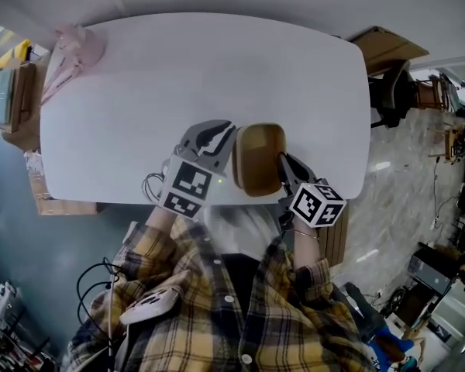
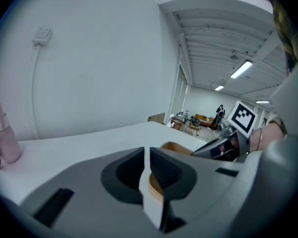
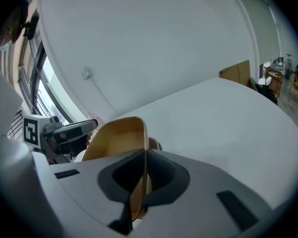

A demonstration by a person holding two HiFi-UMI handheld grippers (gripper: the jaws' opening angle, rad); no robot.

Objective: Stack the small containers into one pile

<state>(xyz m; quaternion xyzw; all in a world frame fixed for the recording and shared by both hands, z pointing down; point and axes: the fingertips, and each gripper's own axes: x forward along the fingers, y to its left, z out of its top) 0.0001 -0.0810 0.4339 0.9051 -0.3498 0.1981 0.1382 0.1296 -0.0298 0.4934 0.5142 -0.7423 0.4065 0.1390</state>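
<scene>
step: steady container | container (image 1: 260,155) lower centre, near counter (image 1: 178,76) edge | right gripper (image 1: 283,163) jaws pinch its right wall; left gripper (image 1: 226,136) jaws apparently clamp left wall | advice: hold level, lower evenly

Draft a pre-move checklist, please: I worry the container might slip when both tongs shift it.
1. Right gripper tongs shut on the tan container's side wall: ok.
2. Left gripper tongs closed on a thin white-and-tan wall, apparently the same container's opposite side: ok, though whether it is the same wall cannot be told.
3. Container lifted off the white table: cannot tell.
4. Another container to stack: none stands loose in view. A brown edge behind the gripped wall in the right gripper view may be a nested one: cannot tell.
5. Pink bottle stands at the far corner, away from the container: ok.
</scene>
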